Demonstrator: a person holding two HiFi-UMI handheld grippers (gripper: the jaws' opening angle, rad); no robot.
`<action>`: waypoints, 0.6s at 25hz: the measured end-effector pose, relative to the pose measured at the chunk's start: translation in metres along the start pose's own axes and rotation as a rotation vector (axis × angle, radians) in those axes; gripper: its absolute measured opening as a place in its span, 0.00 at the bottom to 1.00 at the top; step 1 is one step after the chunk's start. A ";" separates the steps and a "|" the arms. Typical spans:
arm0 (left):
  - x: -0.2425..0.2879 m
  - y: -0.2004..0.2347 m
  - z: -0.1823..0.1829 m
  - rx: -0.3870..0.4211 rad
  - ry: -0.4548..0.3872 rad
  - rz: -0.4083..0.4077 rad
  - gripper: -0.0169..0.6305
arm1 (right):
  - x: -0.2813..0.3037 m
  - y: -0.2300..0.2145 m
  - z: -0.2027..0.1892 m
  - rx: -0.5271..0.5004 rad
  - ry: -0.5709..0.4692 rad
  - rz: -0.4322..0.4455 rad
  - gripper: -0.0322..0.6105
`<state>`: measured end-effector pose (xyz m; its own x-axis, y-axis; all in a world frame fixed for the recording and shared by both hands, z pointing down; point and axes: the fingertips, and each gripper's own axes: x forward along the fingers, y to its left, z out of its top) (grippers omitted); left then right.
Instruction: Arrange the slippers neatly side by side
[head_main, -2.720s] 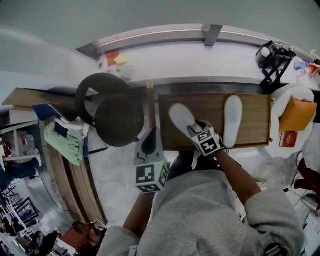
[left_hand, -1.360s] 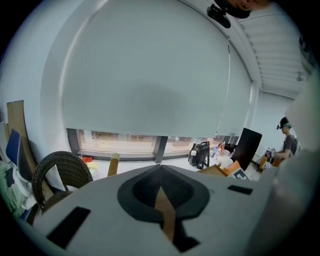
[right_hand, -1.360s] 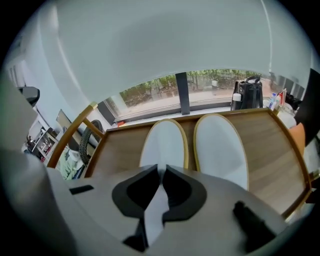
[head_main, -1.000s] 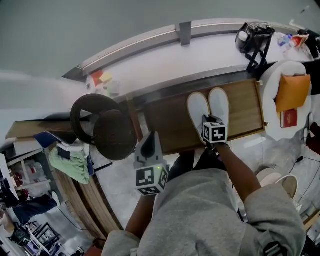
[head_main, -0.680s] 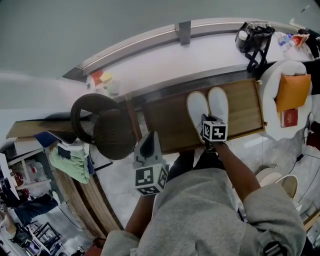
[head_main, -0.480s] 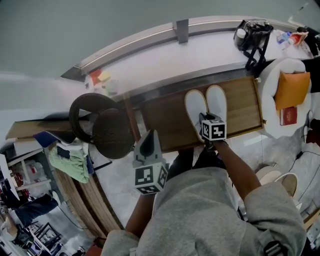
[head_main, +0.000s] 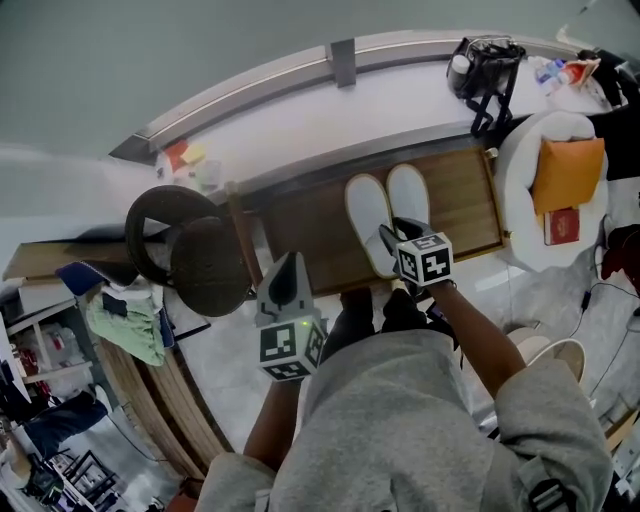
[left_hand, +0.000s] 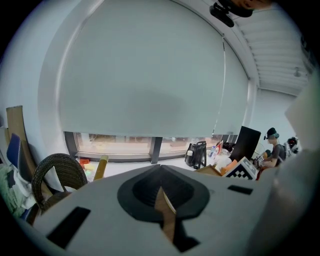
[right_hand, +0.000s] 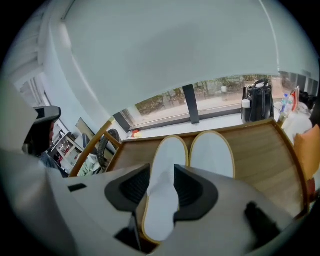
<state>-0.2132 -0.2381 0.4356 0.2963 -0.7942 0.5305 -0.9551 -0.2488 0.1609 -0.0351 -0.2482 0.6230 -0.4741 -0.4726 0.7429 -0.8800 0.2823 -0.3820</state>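
Head view: a wooden tabletop (head_main: 460, 200) stands under a long pale window sill (head_main: 300, 120), with a dark wicker chair (head_main: 185, 250) to its left and a black bag (head_main: 485, 65) on the sill. A white slipper (head_main: 368, 215) and the second slipper (head_main: 408, 195) lie side by side on the wood, touching. The right gripper (head_main: 392, 238) covers the white slipper's heel; the left gripper (head_main: 285, 278) hangs off the table.

Left gripper view: the left gripper's (left_hand: 160, 192) jaws are together, with nothing between them. Its body cuts off the room's lower part.

Right gripper view: the right gripper's (right_hand: 162, 187) jaws are opening, astride the white slipper's (right_hand: 167, 160) heel. The second slipper (right_hand: 212, 152) lies alongside. The gripper body hides the tabletop's (right_hand: 260, 150) near edge.
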 end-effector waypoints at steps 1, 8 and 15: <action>0.000 -0.005 0.000 -0.002 -0.004 -0.001 0.05 | -0.010 -0.001 0.005 -0.020 -0.012 0.007 0.27; -0.011 -0.047 -0.001 0.004 -0.045 -0.003 0.05 | -0.097 -0.025 0.036 -0.175 -0.122 0.013 0.27; -0.031 -0.105 0.002 0.041 -0.108 -0.022 0.05 | -0.214 -0.065 0.054 -0.294 -0.303 -0.066 0.26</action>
<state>-0.1223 -0.1889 0.4004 0.3176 -0.8432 0.4338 -0.9482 -0.2873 0.1358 0.1221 -0.2100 0.4588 -0.4431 -0.7090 0.5486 -0.8836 0.4486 -0.1339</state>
